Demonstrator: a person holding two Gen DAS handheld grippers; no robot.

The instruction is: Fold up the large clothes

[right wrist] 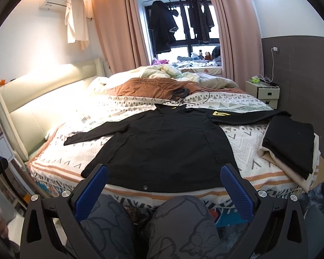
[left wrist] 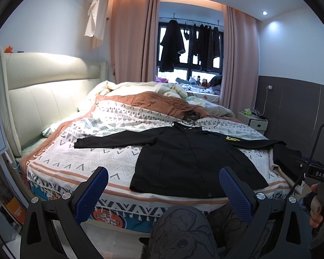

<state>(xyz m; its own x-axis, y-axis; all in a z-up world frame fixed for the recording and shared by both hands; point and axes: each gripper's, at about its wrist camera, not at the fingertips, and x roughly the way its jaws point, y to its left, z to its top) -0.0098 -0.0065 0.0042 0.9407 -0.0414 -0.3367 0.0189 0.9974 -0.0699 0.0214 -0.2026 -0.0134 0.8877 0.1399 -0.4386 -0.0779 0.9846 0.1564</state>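
A black long-sleeved jacket [left wrist: 190, 159] with a yellow chest emblem lies flat on the bed, sleeves spread left and right, hem toward me. It also shows in the right wrist view [right wrist: 168, 149]. My left gripper [left wrist: 164, 185] is open and empty, held in front of the bed's near edge, short of the hem. My right gripper [right wrist: 164, 183] is open and empty, also short of the hem. Neither touches the jacket.
The patterned bedspread [left wrist: 79, 157] covers the bed. A stack of folded black and beige clothes [right wrist: 291, 146] sits at the bed's right edge. A black cable [right wrist: 181, 93] and rumpled duvet [right wrist: 162, 71] lie beyond the collar. My knees [right wrist: 179, 220] are below the grippers. A nightstand [right wrist: 263, 92] stands far right.
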